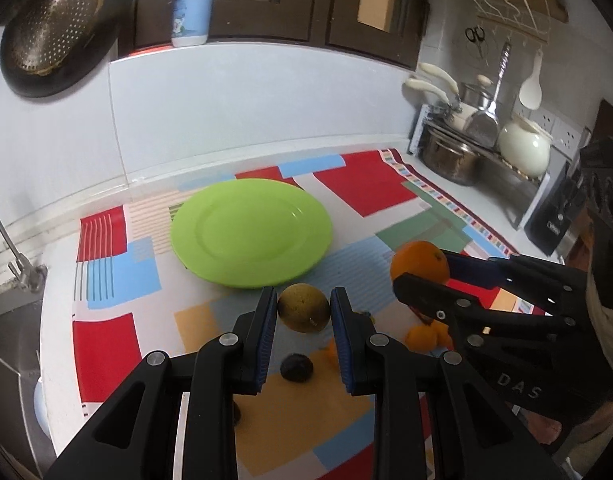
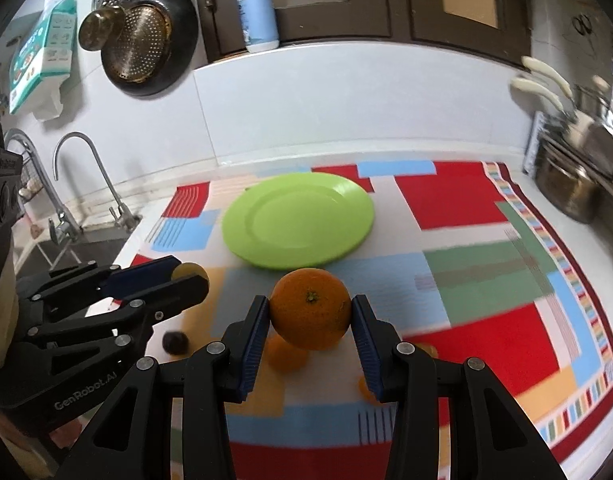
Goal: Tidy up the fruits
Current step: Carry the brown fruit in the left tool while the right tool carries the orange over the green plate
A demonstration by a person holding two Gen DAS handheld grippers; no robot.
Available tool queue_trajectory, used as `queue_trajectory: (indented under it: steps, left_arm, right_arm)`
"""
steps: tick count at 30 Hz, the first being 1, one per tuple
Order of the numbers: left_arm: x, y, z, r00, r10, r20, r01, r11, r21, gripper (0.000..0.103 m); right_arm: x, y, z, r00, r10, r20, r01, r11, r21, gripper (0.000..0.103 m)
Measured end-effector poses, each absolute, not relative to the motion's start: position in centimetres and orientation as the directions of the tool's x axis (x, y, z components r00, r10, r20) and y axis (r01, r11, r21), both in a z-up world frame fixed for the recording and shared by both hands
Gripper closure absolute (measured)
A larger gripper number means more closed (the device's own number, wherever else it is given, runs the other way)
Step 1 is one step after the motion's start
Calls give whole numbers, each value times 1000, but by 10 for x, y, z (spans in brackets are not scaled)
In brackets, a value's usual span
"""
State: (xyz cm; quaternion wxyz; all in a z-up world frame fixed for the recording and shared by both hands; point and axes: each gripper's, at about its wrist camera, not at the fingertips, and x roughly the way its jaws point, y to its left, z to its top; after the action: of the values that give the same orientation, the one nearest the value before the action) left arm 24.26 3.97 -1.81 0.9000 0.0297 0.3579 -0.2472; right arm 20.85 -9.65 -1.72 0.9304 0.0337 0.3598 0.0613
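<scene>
A: Where does the left claw (image 1: 303, 312) stand?

B: It is clenched on a round yellow-green fruit with a dull, speckled skin (image 1: 304, 308). Both blue pads touch its sides, and it hangs above the patchwork cloth of red, blue, green and orange blocks (image 1: 358, 188) that covers the desk (image 1: 58, 280). In the right wrist view only a sliver of that fruit (image 2: 190, 270) shows past the fingertips.

A: And the right claw (image 2: 311, 316)?

B: It grasps a round bright orange with a small green stem scar (image 2: 310, 314), pressed between the two blue pads and lifted off the cloth. From the left wrist view the same orange (image 1: 420, 262) sits at the tip of the right claw (image 1: 416, 270), to the right of the yellow-green fruit.

A: What lies beyond them?

B: A round lime-green plate (image 1: 250, 232), bare, resting on the cloth just past both held fruits.

A: Anything left on the cloth?

B: A small dark, wrinkled fruit (image 1: 296, 367) lies under the left claw, and a cluster of small orange fruits (image 1: 426, 336) lies beneath the right claw's fingers. In the right wrist view more orange fruit (image 2: 286, 352) shows blurred under the held orange.

A: And the surroundings?

B: A white and blue pump bottle (image 2: 257, 16) stands on the ledge, and a perforated metal strainer (image 2: 140, 48) hangs on the wall above the curved tap (image 2: 82, 168).
</scene>
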Motion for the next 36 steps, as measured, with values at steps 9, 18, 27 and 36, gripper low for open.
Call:
queue_trajectory:
  steps: [9, 18, 27, 36]
  left_arm:
    - [256, 45, 0, 672, -343, -656, 385, 919, -85, 75]
    - [287, 36, 1, 682, -313, -661, 356, 932, -74, 75]
    - [329, 29, -16, 649, -329, -686, 365, 926, -99, 75]
    - [371, 23, -54, 579, -340, -741, 384, 916, -120, 75]
  right_arm:
    - [253, -92, -10, 705, 244, -665, -211, 969, 131, 60]
    - [288, -91, -13, 672, 311, -672, -293, 945, 145, 60]
    - [330, -97, -28, 636, 303, -710, -297, 945, 136, 60]
    - [368, -96, -55, 578, 266, -771, -291, 950, 110, 60]
